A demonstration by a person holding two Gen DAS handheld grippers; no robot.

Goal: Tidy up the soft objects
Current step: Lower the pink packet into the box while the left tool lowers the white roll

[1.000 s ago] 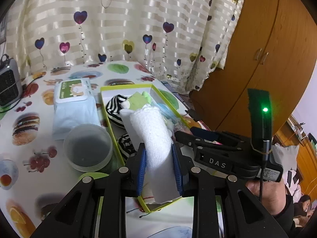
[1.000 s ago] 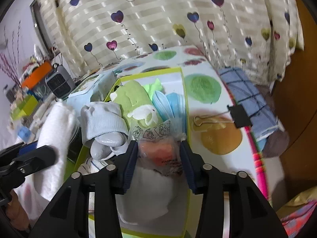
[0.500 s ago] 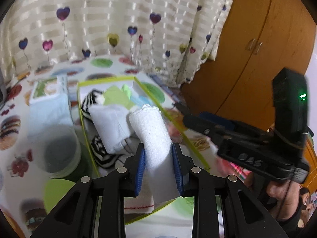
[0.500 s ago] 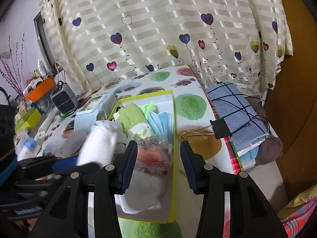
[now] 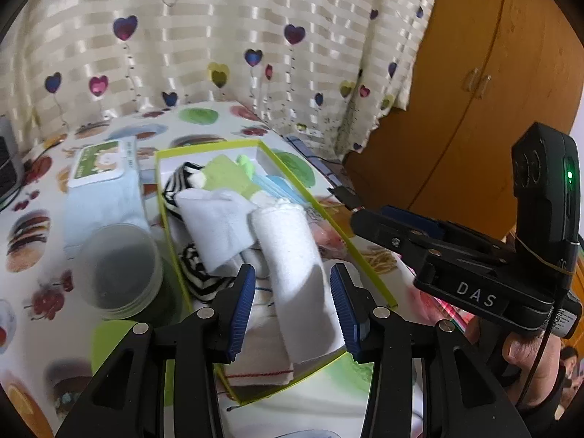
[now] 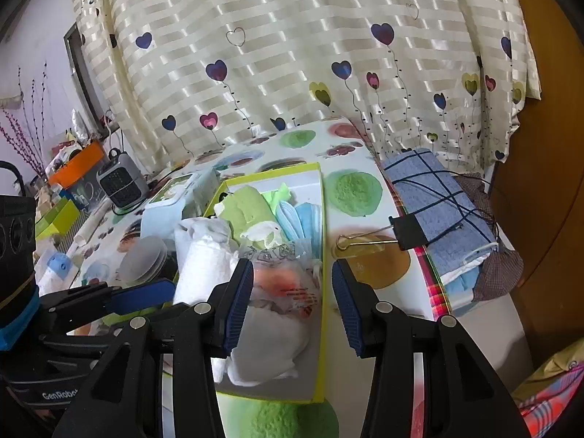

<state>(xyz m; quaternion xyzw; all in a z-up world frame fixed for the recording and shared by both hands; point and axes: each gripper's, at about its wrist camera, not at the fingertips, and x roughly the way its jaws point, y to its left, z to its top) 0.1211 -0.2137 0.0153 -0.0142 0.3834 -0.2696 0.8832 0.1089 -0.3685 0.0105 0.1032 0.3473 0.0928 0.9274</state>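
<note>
We see the left gripper (image 5: 292,304) spread wide, its pads clear of the rolled white towel (image 5: 295,270), which lies inside the green-rimmed box (image 5: 365,259) along its right edge (partly over the socks). Our right gripper (image 6: 292,304) also stands open above the box's near end.

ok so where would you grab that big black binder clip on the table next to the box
Take the binder clip by its black body, probably from above, fingers closing across its two flat faces. It lies flat on the table, right of the green-edged box, its thin wire handles pointing toward the box; those look too slim and springy for a firm hold. The open right gripper is nearest.
</note>
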